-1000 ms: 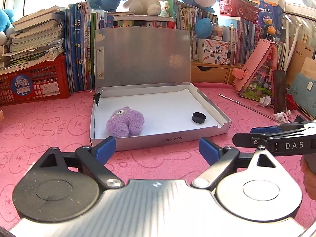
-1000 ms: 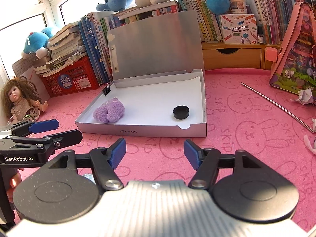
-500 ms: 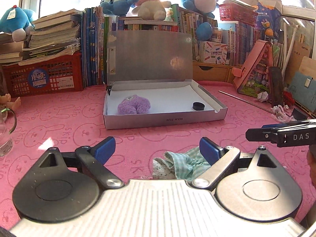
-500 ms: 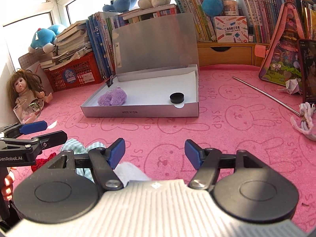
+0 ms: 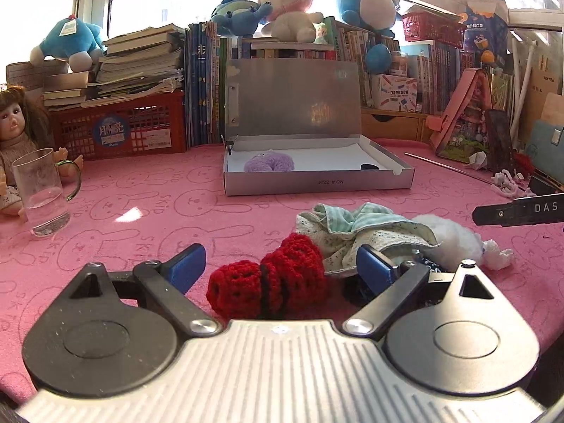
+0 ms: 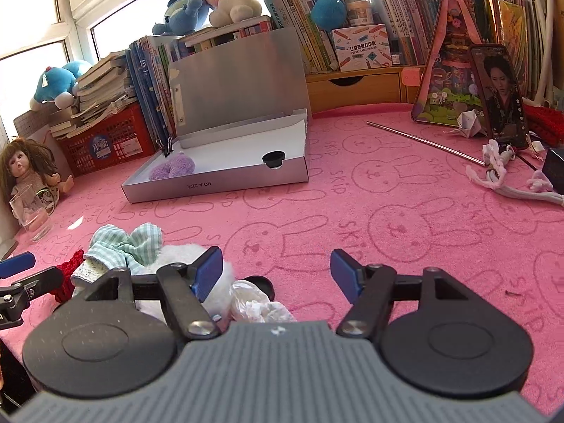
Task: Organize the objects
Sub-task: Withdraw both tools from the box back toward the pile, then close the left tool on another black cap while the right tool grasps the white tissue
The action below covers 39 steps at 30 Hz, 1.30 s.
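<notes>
An open silver box (image 5: 317,183) (image 6: 218,187) with its lid up lies on the pink cloth; inside are a purple plush (image 5: 269,162) (image 6: 172,169) and a black cap (image 5: 369,166) (image 6: 273,158). Close in front of me lies a heap: a red crocheted piece (image 5: 275,282) (image 6: 67,275), a green checked cloth (image 5: 356,232) (image 6: 127,243), white fluff (image 5: 447,236) (image 6: 183,253) and a crumpled white wad (image 6: 257,305). My left gripper (image 5: 281,264) is open, its fingers either side of the red piece without touching it. My right gripper (image 6: 276,273) is open over the pink cloth, its left finger by the fluff.
A glass mug (image 5: 44,194) and a doll (image 5: 14,141) are at the left. Books, a red crate (image 5: 120,130) and plush toys line the back. At the right lie a metal rod (image 6: 423,141), a propped phone (image 6: 500,95), a pink house toy (image 6: 447,70) and white cord (image 6: 500,172).
Both grippers have drawn back from the box, which now looks smaller and farther. The heap of red piece, checked cloth and fluff has come into view right in front of the fingers.
</notes>
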### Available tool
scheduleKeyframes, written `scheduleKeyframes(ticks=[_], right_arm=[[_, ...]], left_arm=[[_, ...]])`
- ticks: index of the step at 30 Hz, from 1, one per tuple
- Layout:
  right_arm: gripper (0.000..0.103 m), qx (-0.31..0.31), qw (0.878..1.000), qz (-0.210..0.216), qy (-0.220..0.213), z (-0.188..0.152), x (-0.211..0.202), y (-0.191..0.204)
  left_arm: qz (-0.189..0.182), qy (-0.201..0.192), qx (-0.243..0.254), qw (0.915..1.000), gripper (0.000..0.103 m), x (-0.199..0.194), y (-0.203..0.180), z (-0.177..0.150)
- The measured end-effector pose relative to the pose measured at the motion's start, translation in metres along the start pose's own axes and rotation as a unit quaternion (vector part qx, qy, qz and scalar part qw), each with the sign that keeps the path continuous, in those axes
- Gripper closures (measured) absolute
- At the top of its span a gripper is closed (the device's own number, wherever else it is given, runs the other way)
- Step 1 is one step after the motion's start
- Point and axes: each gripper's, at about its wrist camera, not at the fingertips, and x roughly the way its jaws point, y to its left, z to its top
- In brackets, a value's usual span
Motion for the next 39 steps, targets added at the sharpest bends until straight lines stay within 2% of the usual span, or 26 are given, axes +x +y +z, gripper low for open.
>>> scheduleKeyframes(ticks=[7,14,17,23,31,38,39], right_arm=[[0.024,0.005,1.000,-0.020,0.000,-0.018,-0.003,-0.003],[0.022,-0.016,0.999,-0.032,0.004,-0.030,0.000,0.005],[0.022,-0.024,0.999,-0.039,0.003,-0.033,0.000,0.008],[0.021,-0.039,0.998,-0.048,0.002,-0.041,0.003,0.014],[0.019,-0.084,0.993,-0.084,-0.016,-0.053,0.006,0.030],[0.016,-0.083,0.992,-0.096,-0.029,-0.057,0.006,0.032],[0.016,-0.083,0.992,-0.096,-0.029,-0.057,0.006,0.032]], left_arm=[[0.017,0.031,-0.018,0.9992,0.008,-0.007,0.005,-0.024],[0.034,0.064,-0.019,0.9972,0.008,0.004,0.003,-0.042],[0.039,0.058,-0.019,0.9974,0.008,0.005,0.001,-0.043],[0.048,0.057,-0.022,0.9970,0.000,0.010,-0.002,-0.044],[0.060,0.049,-0.028,0.9966,0.000,0.012,-0.005,-0.044],[0.061,0.045,-0.030,0.9967,0.000,0.011,-0.007,-0.045],[0.060,0.047,-0.031,0.9966,0.004,0.010,-0.007,-0.044]])
